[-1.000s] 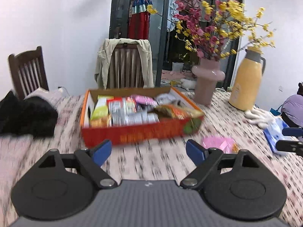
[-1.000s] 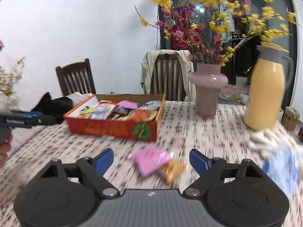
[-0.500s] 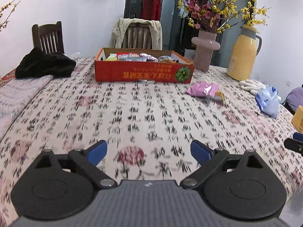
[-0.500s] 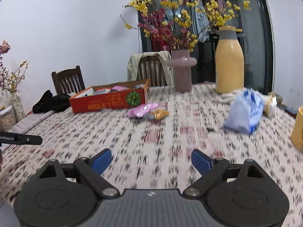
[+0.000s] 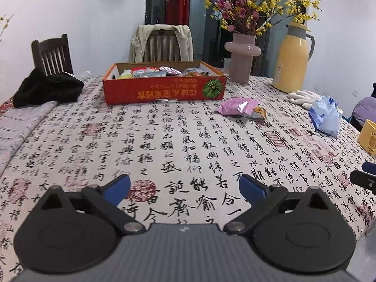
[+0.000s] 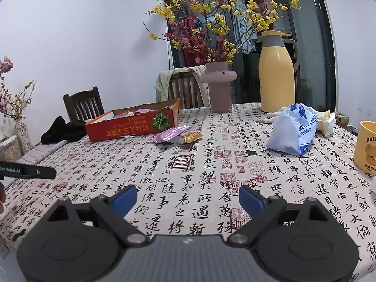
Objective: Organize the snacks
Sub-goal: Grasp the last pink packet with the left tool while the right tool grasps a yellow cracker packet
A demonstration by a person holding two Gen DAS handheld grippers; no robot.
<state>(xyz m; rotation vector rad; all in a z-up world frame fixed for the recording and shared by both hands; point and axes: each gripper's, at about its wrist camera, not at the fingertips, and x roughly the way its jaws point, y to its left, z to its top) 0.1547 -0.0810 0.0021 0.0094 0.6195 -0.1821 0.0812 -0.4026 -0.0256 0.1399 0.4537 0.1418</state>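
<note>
L gripper jaws opening, R gripper wide, both empty above cloth; box, pink pack far.

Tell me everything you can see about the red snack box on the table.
The red snack box is a shallow, open-topped cardboard tray, orange-red outside and plain brown inside. Its near side carries yellow lettering printed upside down and a round green emblem near one end. It sits flat on the calligraphy-print tablecloth at the far side, filled with assorted snack packets. Nothing grips it; a pink packet lies apart on the cloth just in front, and a pink vase stands beside it.
</note>
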